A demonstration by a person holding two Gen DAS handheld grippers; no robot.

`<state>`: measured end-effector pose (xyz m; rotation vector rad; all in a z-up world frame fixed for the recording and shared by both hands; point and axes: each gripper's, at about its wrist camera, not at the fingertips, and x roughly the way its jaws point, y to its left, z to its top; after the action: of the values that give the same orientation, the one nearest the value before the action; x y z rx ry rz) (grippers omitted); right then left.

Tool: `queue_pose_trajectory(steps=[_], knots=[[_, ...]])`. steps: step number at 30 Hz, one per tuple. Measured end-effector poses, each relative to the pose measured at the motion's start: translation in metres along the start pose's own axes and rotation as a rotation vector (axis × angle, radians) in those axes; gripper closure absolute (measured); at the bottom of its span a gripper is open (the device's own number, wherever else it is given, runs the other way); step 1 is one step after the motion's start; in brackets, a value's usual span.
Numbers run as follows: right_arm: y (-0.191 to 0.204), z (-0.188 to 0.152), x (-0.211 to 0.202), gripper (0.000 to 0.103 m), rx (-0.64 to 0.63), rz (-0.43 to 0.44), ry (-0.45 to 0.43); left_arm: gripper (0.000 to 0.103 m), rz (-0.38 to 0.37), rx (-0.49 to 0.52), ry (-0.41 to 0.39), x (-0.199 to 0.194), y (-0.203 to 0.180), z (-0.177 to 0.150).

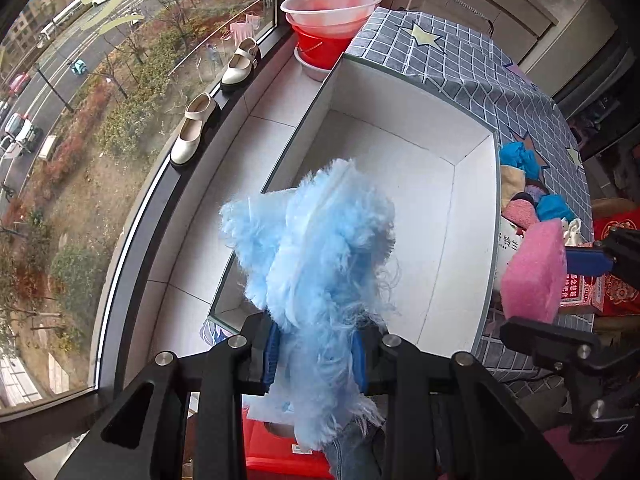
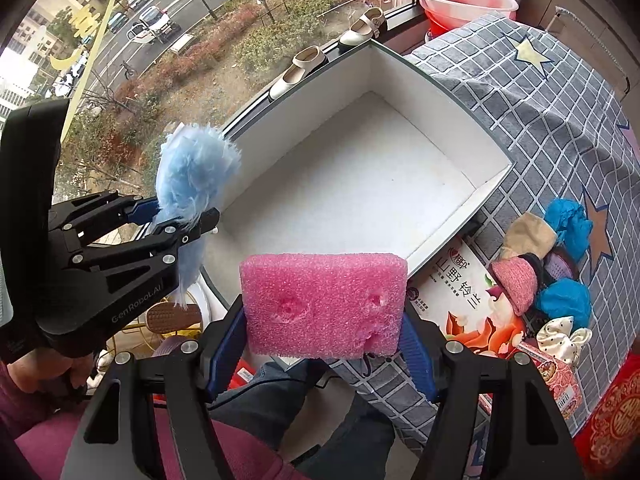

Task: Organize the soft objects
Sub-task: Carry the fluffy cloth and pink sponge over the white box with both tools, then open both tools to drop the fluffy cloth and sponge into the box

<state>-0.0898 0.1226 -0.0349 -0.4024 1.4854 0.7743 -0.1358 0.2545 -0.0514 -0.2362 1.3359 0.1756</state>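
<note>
A fluffy light-blue cloth (image 1: 316, 264) is pinched tight in the left gripper (image 1: 316, 356) above the near end of the white box (image 1: 472, 208) (its floor bare). The right gripper (image 2: 324, 344), jaws half apart, clamps a pink sponge (image 2: 324, 304) over the box's near edge, beside a pile of small soft items (image 2: 556, 276) on the checked tablecloth (image 2: 560, 120).

Large window (image 1: 100, 120) onto a daylit street, dark sill (image 1: 224, 112), possibly white-tiled ledge (image 1: 256, 152), star-patterned tablecloth (image 1: 460, 56)

The black body of the left tool (image 2: 182, 216) is showing the brand "GenRobot.AI" in raised letters. A printed box (image 2: 464, 300), lying just right of the near corner of the white box (image 2: 460, 128), is carrying the Chinese characters "山野铃兰". The smaller print on the red boxes is too small to read.
</note>
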Motion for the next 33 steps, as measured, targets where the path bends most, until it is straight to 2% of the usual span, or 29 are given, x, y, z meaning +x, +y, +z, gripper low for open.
queue_pose_trajectory(steps=[25,26,28,30,33], knots=[[-0.009,0.017,0.009,0.032,0.051,-0.014,0.020,0.070,-0.009,0.023,0.024,0.014,-0.009,0.006],[-0.010,0.018,0.010,0.032,0.052,-0.013,0.020,0.068,-0.010,0.026,0.024,0.014,-0.009,0.006],[-0.011,0.020,0.011,0.032,0.055,-0.013,0.019,0.056,-0.006,0.034,0.023,0.015,-0.011,0.006],[-0.012,0.021,0.011,0.032,0.060,-0.006,0.014,0.037,0.002,0.044,0.015,0.015,-0.013,0.007],[-0.017,0.022,0.009,0.032,0.082,0.015,0.001,0.022,0.000,0.051,0.011,0.014,-0.016,0.007]])
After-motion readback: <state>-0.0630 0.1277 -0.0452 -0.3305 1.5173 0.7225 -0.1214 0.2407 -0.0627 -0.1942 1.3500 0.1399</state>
